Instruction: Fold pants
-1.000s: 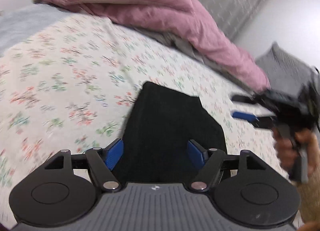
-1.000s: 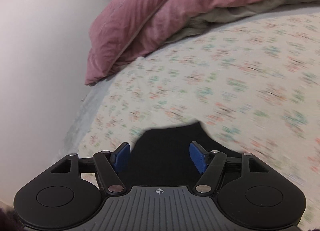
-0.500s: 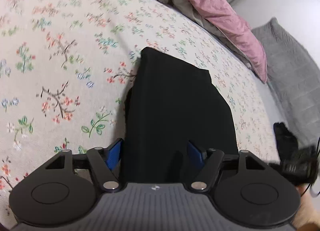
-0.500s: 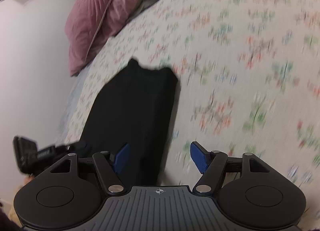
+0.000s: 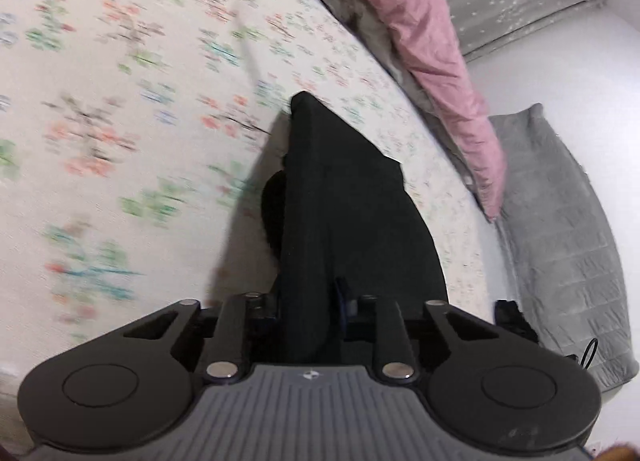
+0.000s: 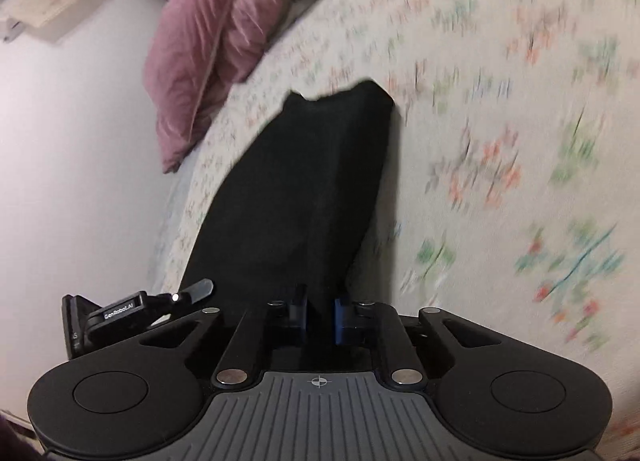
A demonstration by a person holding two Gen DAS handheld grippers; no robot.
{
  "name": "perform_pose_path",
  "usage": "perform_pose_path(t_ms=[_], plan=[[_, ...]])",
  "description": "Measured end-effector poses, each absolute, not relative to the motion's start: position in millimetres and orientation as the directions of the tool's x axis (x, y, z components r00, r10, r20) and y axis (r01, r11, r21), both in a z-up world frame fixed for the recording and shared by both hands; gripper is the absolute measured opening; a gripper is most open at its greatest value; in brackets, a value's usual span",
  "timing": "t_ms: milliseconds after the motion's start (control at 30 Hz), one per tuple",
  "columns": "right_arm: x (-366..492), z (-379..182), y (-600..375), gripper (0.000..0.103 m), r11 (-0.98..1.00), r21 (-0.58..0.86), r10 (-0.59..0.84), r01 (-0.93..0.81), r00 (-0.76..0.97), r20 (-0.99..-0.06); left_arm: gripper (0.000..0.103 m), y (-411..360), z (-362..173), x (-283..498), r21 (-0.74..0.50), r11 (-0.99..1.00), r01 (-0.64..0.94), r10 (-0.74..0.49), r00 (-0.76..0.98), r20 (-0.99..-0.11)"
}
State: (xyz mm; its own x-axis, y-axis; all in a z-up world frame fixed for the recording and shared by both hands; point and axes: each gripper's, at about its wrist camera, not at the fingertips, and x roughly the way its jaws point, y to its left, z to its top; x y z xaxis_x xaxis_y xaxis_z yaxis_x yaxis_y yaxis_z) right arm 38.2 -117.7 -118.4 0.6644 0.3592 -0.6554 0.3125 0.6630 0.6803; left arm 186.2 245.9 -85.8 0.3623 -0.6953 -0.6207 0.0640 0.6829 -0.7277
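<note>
The black pants (image 5: 352, 201) lie as a long, narrow, already doubled strip on the flowered bed sheet (image 5: 120, 101), running away from both cameras toward the pink duvet (image 5: 420, 21) heaped at the far end of the bed. Their near end is where both tools have hold. In the left wrist view the left hand-held gripper (image 5: 308, 309) has a raised ridge of the dark cloth standing between its jaws, which are closing on it; one blue pad shows just right of the fold, the other is hidden behind the fabric. In the right wrist view the right hand-held gripper (image 6: 320, 313) is also closing, its jaws drawn nearly together with the near edge of the pants between them; black on black makes it hard to say how much cloth is caught, but the pads seem to pinch it. The left tool shows at the lower left of that view, beside the same end of the garment.

Taking the two near corners together looks like preparation for the next fold: with both corners pinned, the end can probably be lifted and carried over toward the far end without the layers sliding apart. A grey blanket (image 5: 560, 241) lies off to the right, beside the bed and clear of the work
</note>
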Motion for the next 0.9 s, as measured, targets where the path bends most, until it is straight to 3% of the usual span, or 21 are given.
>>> perform_pose_path(t_ms=[333, 467, 533, 667, 700, 767, 900], plan=[[40, -52, -242, 0.012, 0.771, 0.504, 0.120, 0.389, 0.689, -0.715, 0.042, 97, -89, 218, -0.774, 0.616, 0.145, -0.759, 0.372, -0.535], [50, -41, -281, 0.012, 0.785, 0.459, 0.054, 0.416, 0.692, -0.720, 0.043, 57, -87, 234, -0.742, 0.649, 0.165, -0.735, 0.388, -0.557], [55, -43, -291, 0.015, 0.785, 0.434, 0.024, 0.443, 0.677, -0.735, 0.047, 48, -88, 240, -0.719, 0.679, 0.148, -0.709, 0.382, -0.592], [49, -50, -292, 0.027, 0.816, 0.318, -0.066, 0.482, 0.624, -0.779, 0.076, 52, -75, 239, -0.579, 0.790, 0.203, -0.603, 0.433, -0.670], [43, -50, -290, 0.037, 0.823, 0.304, -0.077, 0.480, 0.625, -0.777, 0.078, 57, -70, 235, -0.545, 0.808, 0.221, -0.580, 0.453, -0.677], [28, -46, -285, 0.046, 0.830, 0.295, -0.086, 0.474, 0.631, -0.771, 0.078, 64, -61, 229, -0.519, 0.815, 0.257, -0.575, 0.468, -0.671], [10, -30, -264, 0.046, 0.885, 0.242, -0.106, 0.397, 0.679, -0.727, 0.078, 54, -33, 207, -0.451, 0.810, 0.376, -0.587, 0.514, -0.626]])
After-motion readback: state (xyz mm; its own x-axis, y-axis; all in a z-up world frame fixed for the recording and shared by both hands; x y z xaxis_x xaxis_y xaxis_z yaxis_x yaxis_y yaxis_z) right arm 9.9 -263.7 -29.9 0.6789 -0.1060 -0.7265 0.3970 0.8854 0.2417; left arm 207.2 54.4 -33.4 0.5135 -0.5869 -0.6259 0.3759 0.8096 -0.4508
